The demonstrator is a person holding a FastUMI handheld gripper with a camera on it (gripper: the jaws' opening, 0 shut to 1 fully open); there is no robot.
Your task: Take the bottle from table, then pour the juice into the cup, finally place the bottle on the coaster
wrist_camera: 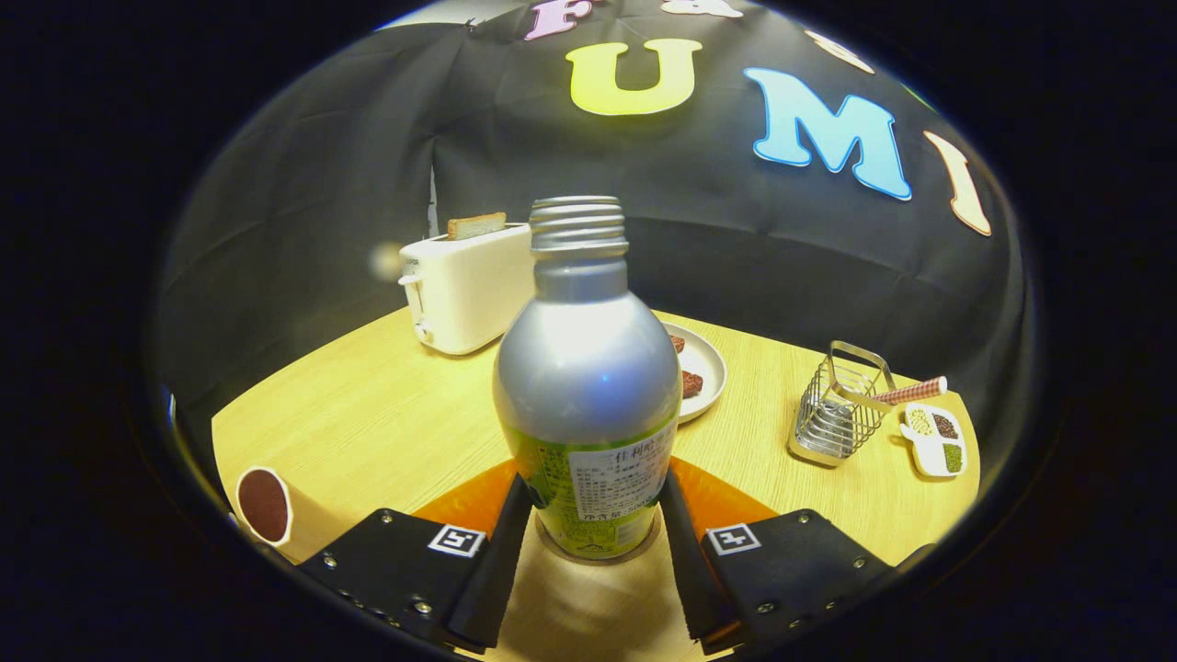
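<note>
From the gripper view, the bottle (587,386) stands upright between the two fingers of the hand-held gripper (588,515), which are closed in against the lower part of its body, one finger pressing each side at the printed label. The bottle's base appears to sit on the wooden bench (386,414), or just above it, with an orange coaster (460,504) showing behind and around its foot; whether the base rests on the coaster itself is hard to tell. The bottle looks like thin metal with a smooth, rounded shoulder and an uncapped threaded neck, so it is likely stiff but slick, and any juice inside would shift its weight when tipped; the straight labelled lower wall, where the fingers already sit, seems the safest place to hold, since the curved shoulder would let it slide. A cup (264,506) with a dark inside stands near the bench edge, left of the fingers. Beyond the bottle are a toaster (464,290) holding a slice of bread, a plate (703,368), a wire rack (841,405) and a small divided dish (936,439).
</note>
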